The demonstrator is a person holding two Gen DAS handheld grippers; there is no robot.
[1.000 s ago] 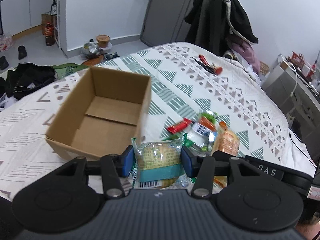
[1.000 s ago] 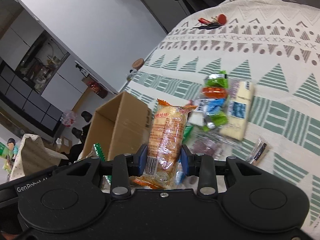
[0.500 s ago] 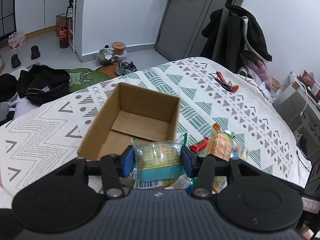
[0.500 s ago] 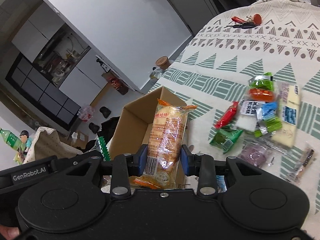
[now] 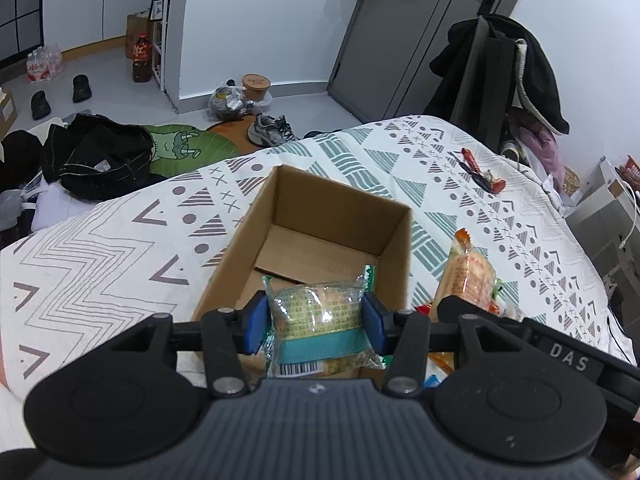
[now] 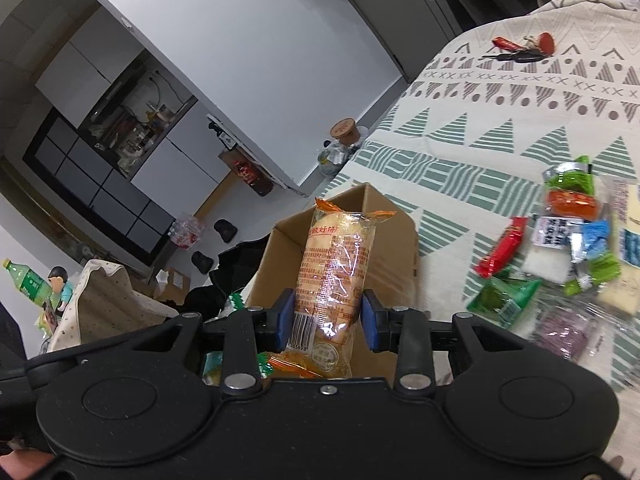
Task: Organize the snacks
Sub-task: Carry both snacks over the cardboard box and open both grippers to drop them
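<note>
Cardboard box (image 5: 320,216) open-topped, interior clear; snack pile (image 6: 568,248) crowds bedspread beside it.

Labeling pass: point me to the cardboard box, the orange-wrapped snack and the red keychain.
cardboard box (image 5: 320,204), left wrist view, far inner wall.
orange-wrapped snack (image 6: 334,268), right wrist view, middle of the wrapper.
red keychain (image 6: 520,50), right wrist view, middle of the bunch.

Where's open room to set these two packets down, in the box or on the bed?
Cardboard box floor is bare. Bedspread beside the box's far side from the snack pile is open too. The snack pile leaves little room there.
</note>
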